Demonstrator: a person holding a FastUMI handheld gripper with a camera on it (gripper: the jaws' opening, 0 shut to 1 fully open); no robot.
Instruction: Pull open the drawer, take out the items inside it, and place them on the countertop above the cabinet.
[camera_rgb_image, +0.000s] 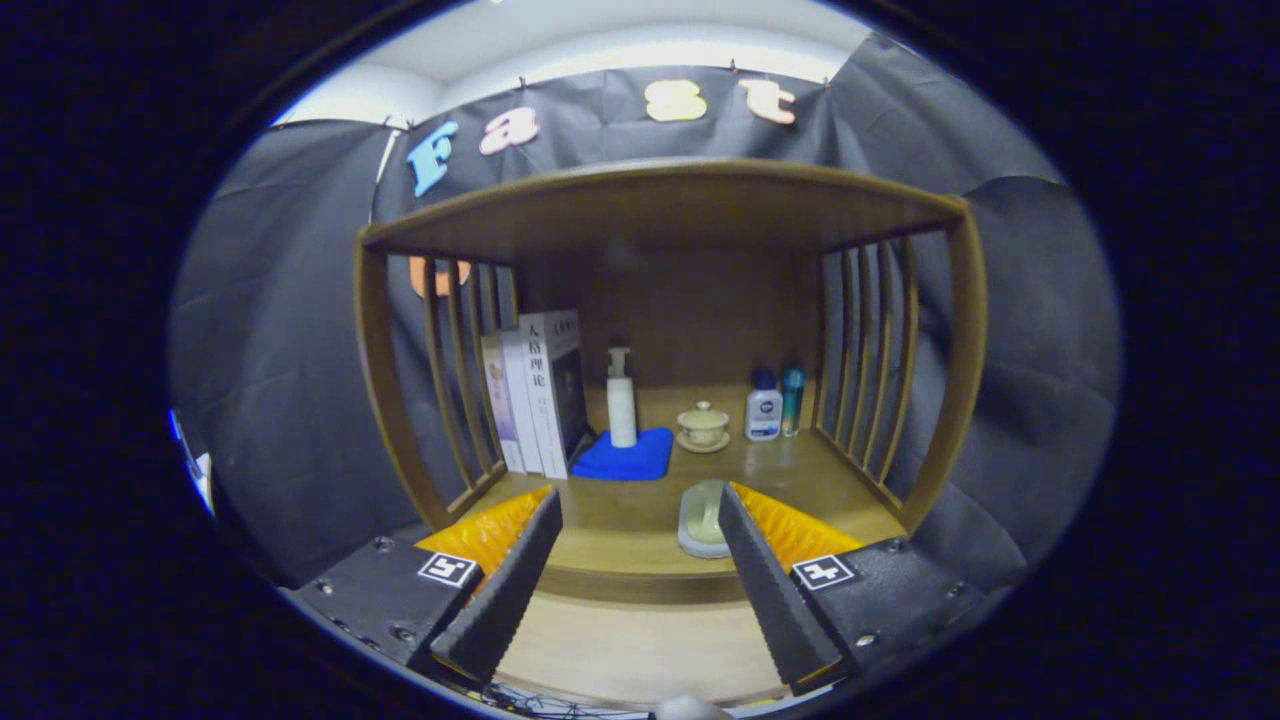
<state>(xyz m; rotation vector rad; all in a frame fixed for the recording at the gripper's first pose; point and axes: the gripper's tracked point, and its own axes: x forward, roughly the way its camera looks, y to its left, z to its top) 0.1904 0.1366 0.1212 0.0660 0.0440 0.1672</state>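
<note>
While its two fingers stand spread wide w/ nothing between them, the tool (640, 590) hangs just in front of a wooden cabinet's bench (620, 530). Just ahead of the rt finger, one pale soap dish (702, 520) lies on the bench near its front edge, partly hidden by that fingertip. Beyond it, approx. mid-bench: one blue cloth (628, 457) w/ one white pump bottle (621, 400) upright on it; beside that, one lidded tea cup (703, 424) on its saucer. Three books (535, 395) stand upright against the left slatted side. At the back right, two small bottles (773, 404) stand side by side near the rt slats. A wooden top shelf (660, 205) roofs the lot.
</note>
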